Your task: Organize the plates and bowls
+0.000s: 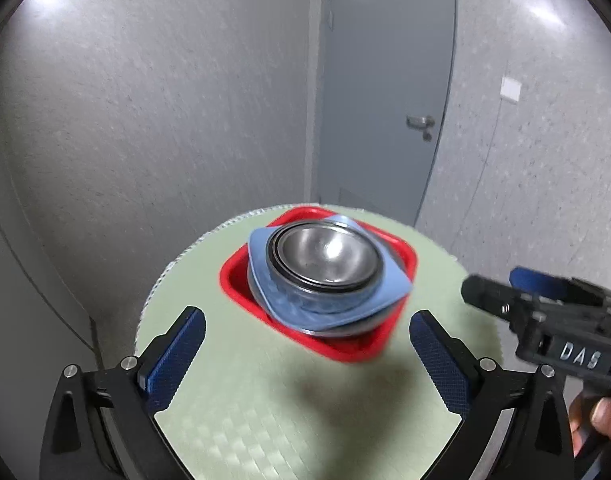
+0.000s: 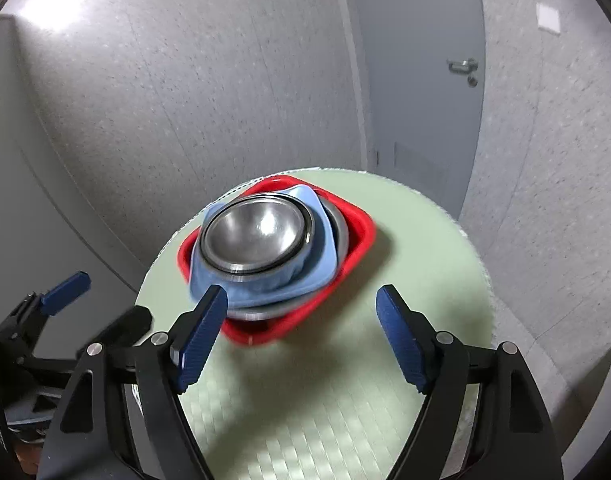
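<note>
One stack stands at the far side of the round pale green table (image 1: 265, 400). A red square plate (image 1: 241, 292) lies at its bottom, then a steel dish edge (image 1: 345, 330), a blue square plate (image 1: 265, 280) and a steel bowl (image 1: 329, 254) on top. My left gripper (image 1: 307, 318) is open in front of the stack, apart from it, with nothing between its fingers. My right gripper (image 2: 302, 292) is open too, short of the same stack (image 2: 257, 232), and holds nothing. Each gripper shows in the other's view: the right (image 1: 501, 280), the left (image 2: 105, 300).
A hand (image 1: 601, 420) holds the right gripper's grip at the lower right. Grey walls stand close behind the table, with a grey door (image 1: 385, 100) and its handle (image 1: 419, 122). The near half of the table top (image 2: 325, 420) is bare.
</note>
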`<act>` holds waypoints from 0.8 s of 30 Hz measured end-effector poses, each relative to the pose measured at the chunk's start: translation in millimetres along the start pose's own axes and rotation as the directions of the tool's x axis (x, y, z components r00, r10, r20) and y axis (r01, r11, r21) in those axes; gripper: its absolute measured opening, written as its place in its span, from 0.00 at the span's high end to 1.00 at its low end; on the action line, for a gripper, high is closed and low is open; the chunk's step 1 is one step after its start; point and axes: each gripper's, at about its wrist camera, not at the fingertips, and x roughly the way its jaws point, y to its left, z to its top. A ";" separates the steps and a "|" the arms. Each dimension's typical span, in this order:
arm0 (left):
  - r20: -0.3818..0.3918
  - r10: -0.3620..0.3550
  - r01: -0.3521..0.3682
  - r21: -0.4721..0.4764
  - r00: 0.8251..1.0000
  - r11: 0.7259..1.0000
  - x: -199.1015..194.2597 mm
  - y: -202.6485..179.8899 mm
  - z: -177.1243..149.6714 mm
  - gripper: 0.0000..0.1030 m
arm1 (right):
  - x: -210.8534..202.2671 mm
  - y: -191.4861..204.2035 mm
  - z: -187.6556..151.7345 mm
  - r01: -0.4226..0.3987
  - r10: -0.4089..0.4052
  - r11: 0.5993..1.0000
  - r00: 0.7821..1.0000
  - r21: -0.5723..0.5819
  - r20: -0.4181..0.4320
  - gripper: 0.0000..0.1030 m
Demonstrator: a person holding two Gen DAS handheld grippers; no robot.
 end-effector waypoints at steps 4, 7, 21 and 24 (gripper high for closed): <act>0.072 0.025 -0.023 -0.021 0.997 1.000 -61.8 -15.7 -33.8 0.01 | -53.7 4.5 -34.0 -0.007 0.009 1.000 0.998 -0.026 0.058 0.18; 0.121 0.048 -0.045 -0.031 0.991 0.999 -114.3 -25.1 -64.4 0.01 | -97.6 8.5 -63.8 -0.014 0.018 0.999 0.996 -0.048 0.093 0.18; 0.290 0.045 -0.036 -0.036 0.956 0.999 -376.6 -63.7 -212.6 0.01 | -308.8 49.6 -187.6 0.039 -0.010 0.995 0.954 -0.090 0.299 0.01; 0.314 0.019 -0.011 -0.028 0.949 1.000 -422.7 -61.3 -244.6 0.01 | -353.3 65.5 -217.2 0.057 -0.022 0.994 0.940 -0.092 0.340 0.00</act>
